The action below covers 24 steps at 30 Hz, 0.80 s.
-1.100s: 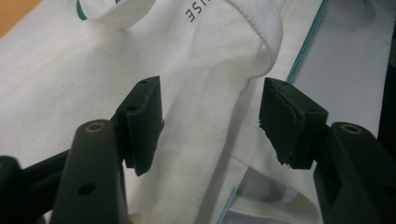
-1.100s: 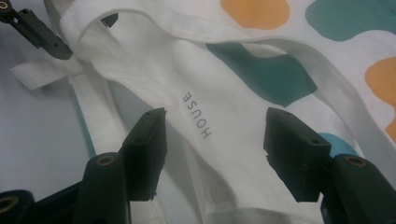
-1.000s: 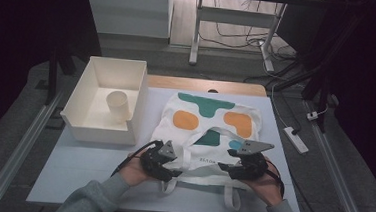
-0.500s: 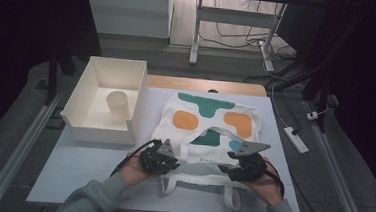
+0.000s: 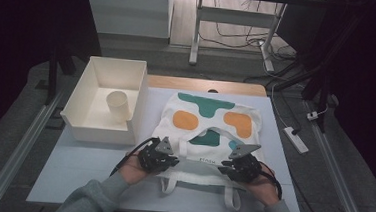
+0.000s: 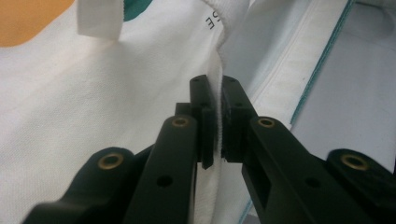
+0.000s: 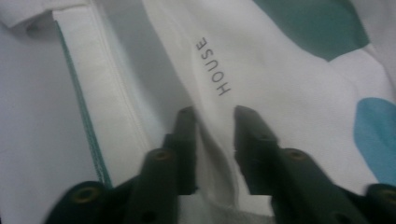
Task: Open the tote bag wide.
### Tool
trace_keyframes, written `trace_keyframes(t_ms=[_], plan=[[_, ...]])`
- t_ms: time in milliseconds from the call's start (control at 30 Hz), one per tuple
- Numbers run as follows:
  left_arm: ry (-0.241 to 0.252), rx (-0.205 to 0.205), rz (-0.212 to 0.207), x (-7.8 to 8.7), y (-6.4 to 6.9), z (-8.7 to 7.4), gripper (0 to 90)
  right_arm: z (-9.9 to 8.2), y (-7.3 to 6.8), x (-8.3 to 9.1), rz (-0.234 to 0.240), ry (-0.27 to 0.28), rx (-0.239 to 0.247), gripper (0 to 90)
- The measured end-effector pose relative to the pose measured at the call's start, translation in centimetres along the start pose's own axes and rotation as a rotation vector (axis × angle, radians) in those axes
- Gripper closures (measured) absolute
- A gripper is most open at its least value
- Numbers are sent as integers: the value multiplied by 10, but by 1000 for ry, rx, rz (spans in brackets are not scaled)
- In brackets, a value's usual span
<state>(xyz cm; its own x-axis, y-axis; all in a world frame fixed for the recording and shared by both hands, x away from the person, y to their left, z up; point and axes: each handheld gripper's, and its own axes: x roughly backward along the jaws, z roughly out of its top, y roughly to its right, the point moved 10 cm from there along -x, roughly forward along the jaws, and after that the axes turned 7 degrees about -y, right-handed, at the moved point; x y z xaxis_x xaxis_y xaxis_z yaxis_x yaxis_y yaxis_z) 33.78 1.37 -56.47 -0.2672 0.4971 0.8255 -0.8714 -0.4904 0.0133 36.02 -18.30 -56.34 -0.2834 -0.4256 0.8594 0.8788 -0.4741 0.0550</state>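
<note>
A white tote bag (image 5: 209,132) with green and orange patches lies flat on the table, its opening and straps toward me. My left gripper (image 5: 172,160) sits at the bag's near left edge. In the left gripper view my left gripper (image 6: 215,93) is shut on the upright hem of the bag (image 6: 116,93). My right gripper (image 5: 227,168) is at the near right edge. In the right gripper view my right gripper (image 7: 215,114) has just been closing, with a raised fold of the bag (image 7: 280,70) between its jaws and a small gap still showing.
A white box (image 5: 74,123) with a paper cup (image 5: 118,105) in it stands at the table's left. A white power strip (image 5: 295,139) lies on the floor to the right. Bare table (image 5: 86,164) shows left of my hands.
The left jaws have closed onto the bag's hem. The right jaws have narrowed around a fold of the bag. Both hands have stayed roughly where they were.
</note>
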Motion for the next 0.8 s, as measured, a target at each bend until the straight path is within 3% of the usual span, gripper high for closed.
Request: trace_keyframes(t_ms=[100, 333, 667, 767, 800], plan=[[5, 1, -2, 1, 0, 0, 851, 2, -3, 2, 24, 12, 2, 873], [62, 27, -15, 14, -1, 4, 851, 10, -13, 17, 81, 51, -9, 880], [180, 35, 13, 58, -5, 16, 851, 44, -43, 56, 136, 189, 45, 881], [231, 27, 7, 71, -2, 23, 850, 53, -43, 70, 106, 256, 48, 881], [239, 24, 8, 73, -2, 25, 849, 56, -40, 75, 73, 284, 46, 881]])
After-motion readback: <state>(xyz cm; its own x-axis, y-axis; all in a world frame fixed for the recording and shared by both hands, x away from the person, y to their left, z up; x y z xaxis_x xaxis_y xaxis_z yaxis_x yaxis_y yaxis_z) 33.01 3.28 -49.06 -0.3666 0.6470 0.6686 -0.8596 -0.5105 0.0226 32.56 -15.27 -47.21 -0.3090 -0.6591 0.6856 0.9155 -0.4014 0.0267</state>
